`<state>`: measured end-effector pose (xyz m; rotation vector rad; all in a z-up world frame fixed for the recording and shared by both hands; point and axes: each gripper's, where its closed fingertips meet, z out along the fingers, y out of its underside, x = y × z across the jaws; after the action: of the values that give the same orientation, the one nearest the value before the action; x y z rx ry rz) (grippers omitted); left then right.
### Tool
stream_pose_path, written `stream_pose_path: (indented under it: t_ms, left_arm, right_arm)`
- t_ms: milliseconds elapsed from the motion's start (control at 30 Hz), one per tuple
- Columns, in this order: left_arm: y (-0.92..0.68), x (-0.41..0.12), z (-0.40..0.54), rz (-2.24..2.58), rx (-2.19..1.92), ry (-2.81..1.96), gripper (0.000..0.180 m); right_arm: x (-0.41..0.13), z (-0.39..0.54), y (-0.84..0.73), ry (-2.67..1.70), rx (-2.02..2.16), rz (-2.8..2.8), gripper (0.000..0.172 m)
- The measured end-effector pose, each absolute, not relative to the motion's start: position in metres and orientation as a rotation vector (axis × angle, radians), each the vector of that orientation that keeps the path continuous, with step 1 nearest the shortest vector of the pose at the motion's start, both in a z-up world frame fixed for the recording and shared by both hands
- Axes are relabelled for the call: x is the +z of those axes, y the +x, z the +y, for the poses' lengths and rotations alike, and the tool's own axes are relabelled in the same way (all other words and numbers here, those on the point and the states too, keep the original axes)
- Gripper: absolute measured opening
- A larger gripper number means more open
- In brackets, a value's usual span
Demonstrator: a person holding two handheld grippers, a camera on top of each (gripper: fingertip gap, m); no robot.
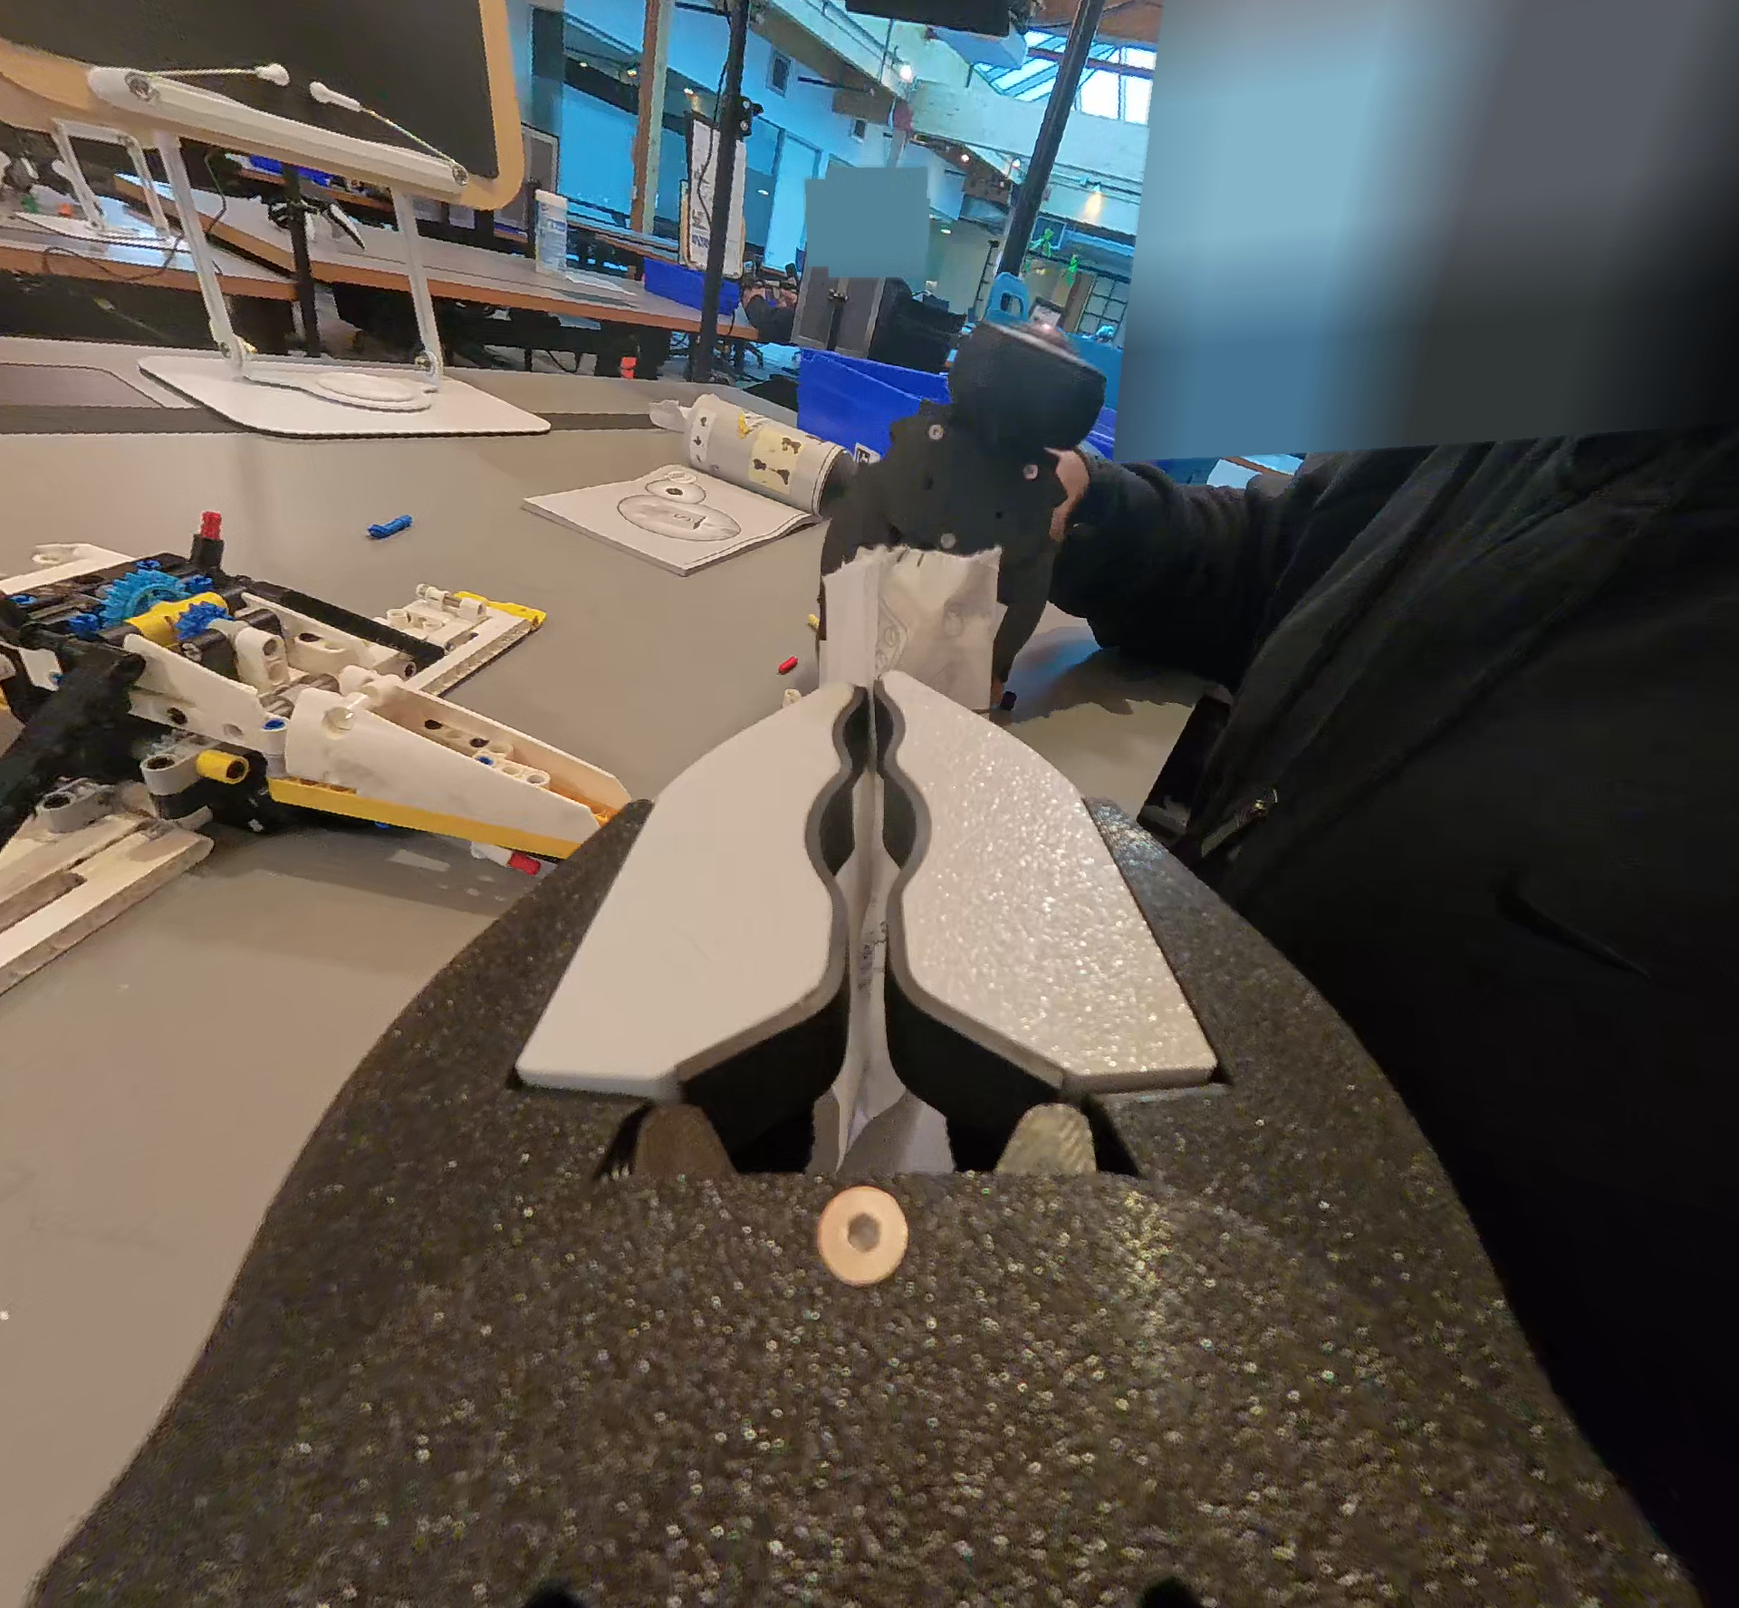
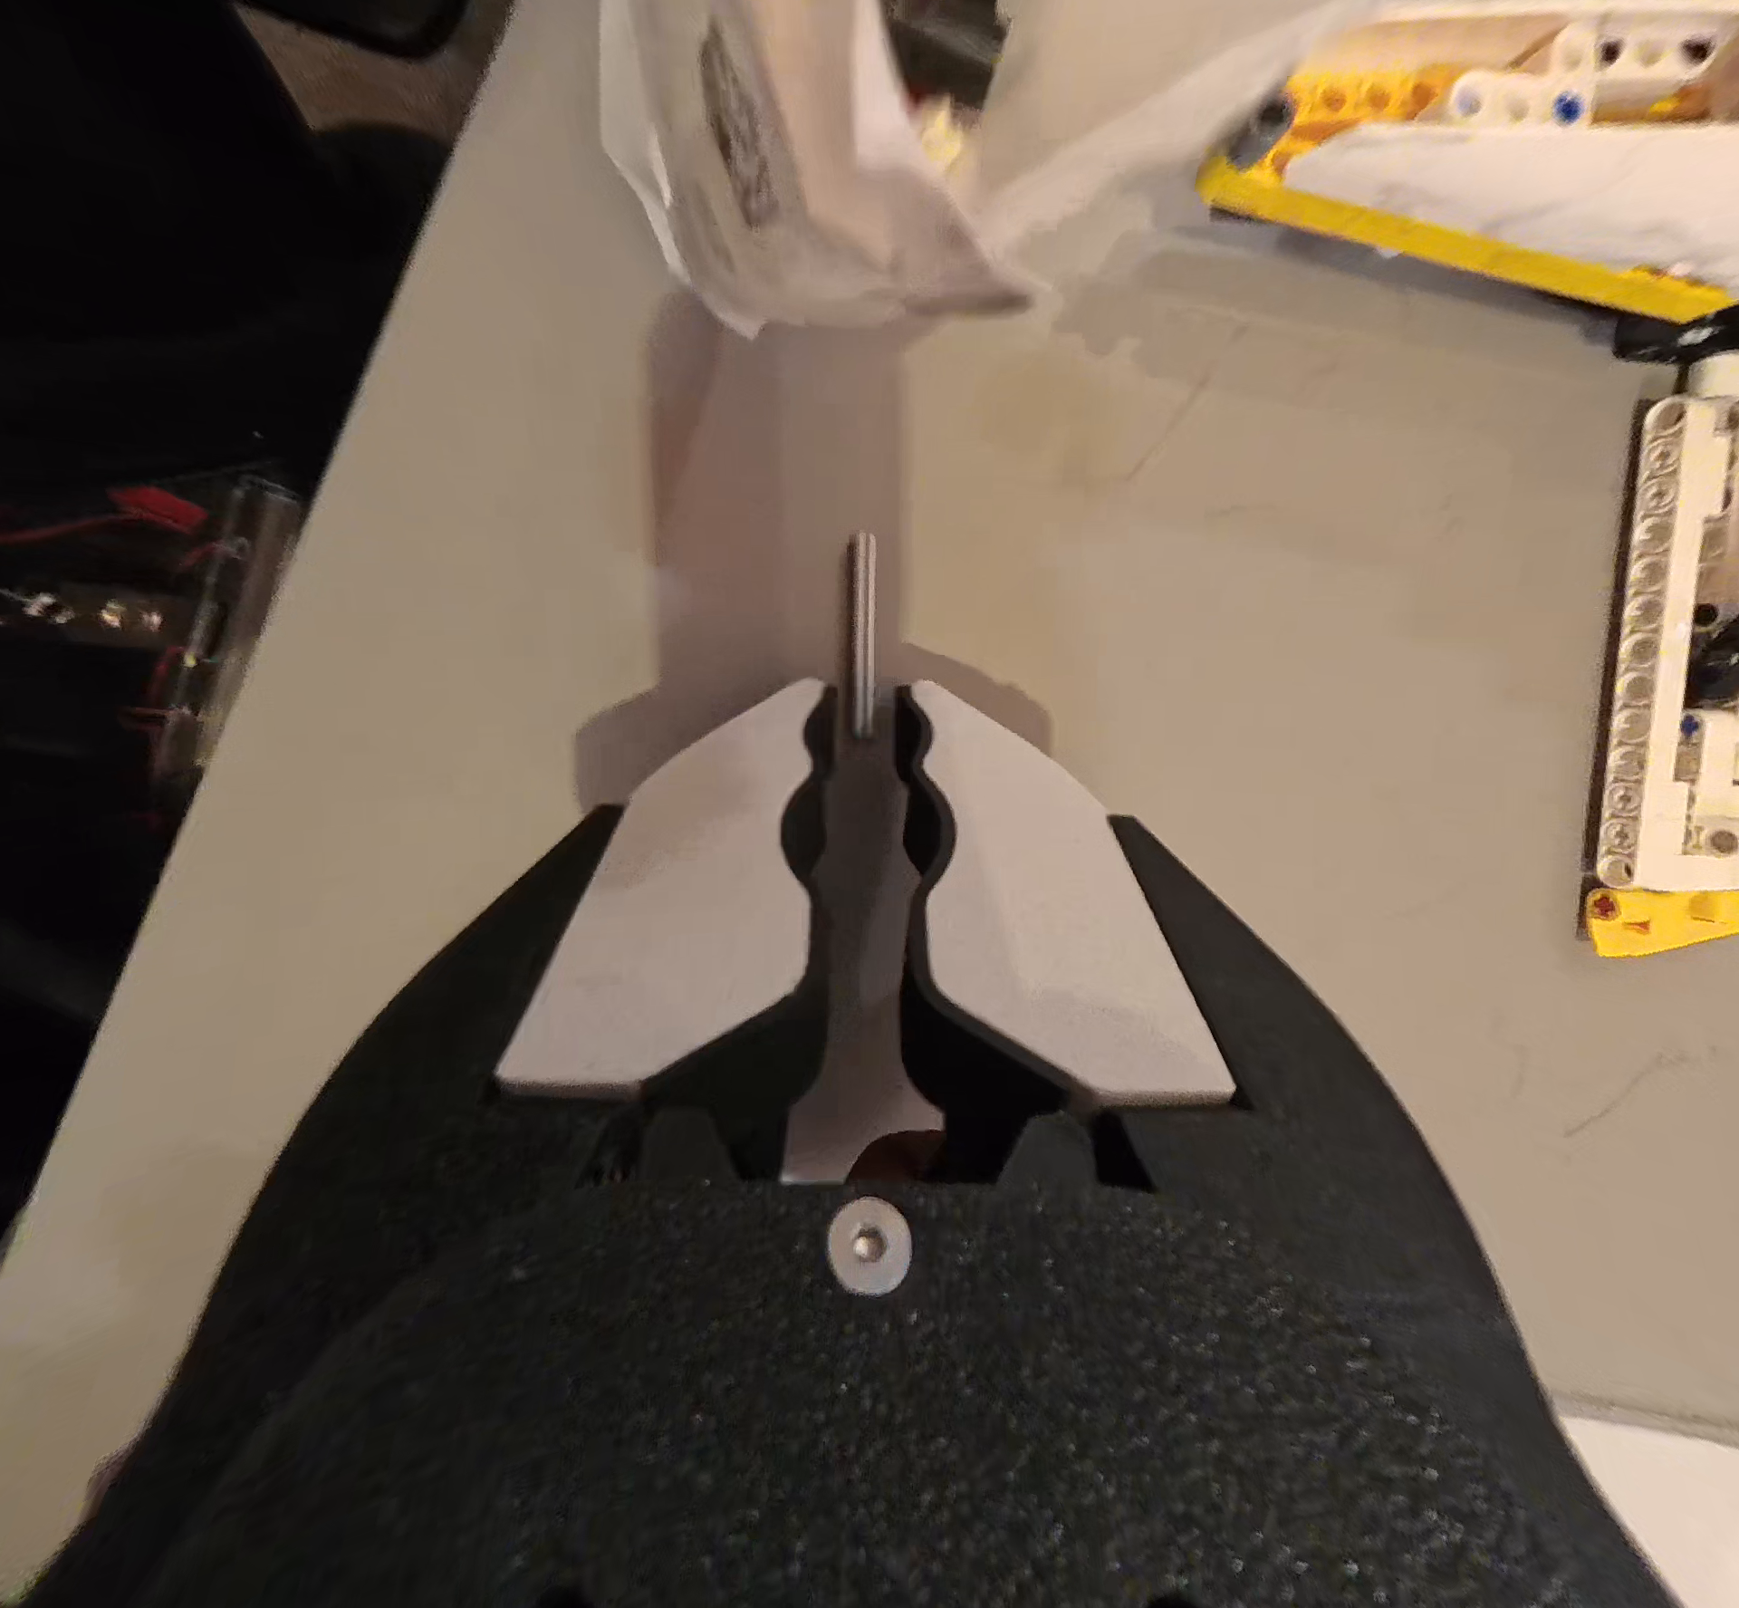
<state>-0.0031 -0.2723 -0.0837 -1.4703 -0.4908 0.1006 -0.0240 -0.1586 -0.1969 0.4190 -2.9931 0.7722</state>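
Nearest the lens in the left wrist view, the left tongs are seen clamped together on a white paper bag with torn top edge, which is held upright above the grey table. In the right wrist view, the right tongs are seen slightly apart, a thin grey axle pin lying on the table between the tips with a gap at each pad, so nothing is gripped. A white, yellow and black brick-built model is seen left of the bag, an open instruction booklet beyond it.
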Motion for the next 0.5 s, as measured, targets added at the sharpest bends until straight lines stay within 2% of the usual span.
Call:
stream_pose_path:
  t_ms: [67,267,500]
  left_arm:
    - [-0.007,-0.086,-0.272,-0.480,0.094,-1.472,0.000]
    - [-0.017,-0.086,-0.263,-0.422,0.086,-1.494,0.000]
    - [-0.030,-0.078,-0.216,-0.294,0.072,-1.563,0.000]
  right_arm:
    - [-0.198,-0.160,-0.019,0.415,0.798,-3.022,0.004]
    - [-0.192,-0.147,-0.028,0.353,0.842,-3.011,0.003]
    - [-0.099,-0.108,-0.060,0.209,1.126,-2.831,0.003]
